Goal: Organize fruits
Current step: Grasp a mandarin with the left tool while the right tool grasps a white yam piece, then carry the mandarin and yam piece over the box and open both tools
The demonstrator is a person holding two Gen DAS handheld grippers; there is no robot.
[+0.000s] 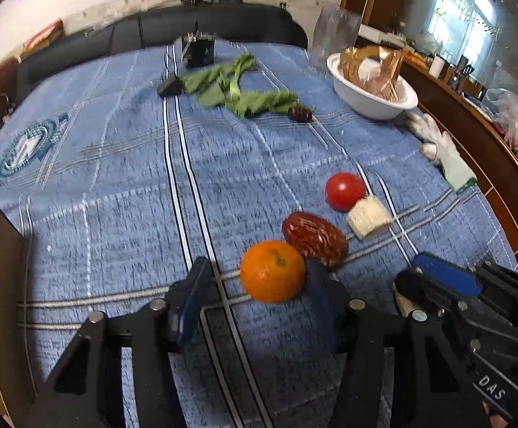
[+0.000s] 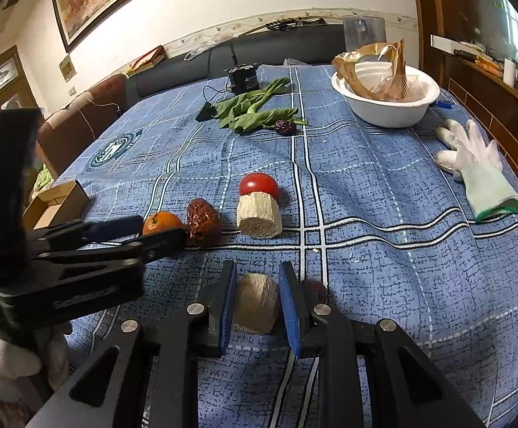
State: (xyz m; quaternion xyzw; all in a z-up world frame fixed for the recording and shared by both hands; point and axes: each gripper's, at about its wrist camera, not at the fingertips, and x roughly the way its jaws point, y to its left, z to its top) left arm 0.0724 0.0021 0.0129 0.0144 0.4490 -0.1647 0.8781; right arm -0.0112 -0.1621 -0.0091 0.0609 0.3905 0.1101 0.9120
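An orange lies on the blue tablecloth between the fingers of my left gripper. It sits against the right finger, with a gap to the left one, so the gripper is open. Beyond it in a row lie a brown date, a pale cut chunk and a red tomato. My right gripper is shut on a second pale, rounded chunk near the table's front. A dark date lies just behind its right finger. The left gripper reaches in from the left.
A white bowl holding a crumpled brown bag stands at the back right, a white glove lies at the right edge. Green leaves with another date and a black device lie at the back. A cardboard box sits off the left edge.
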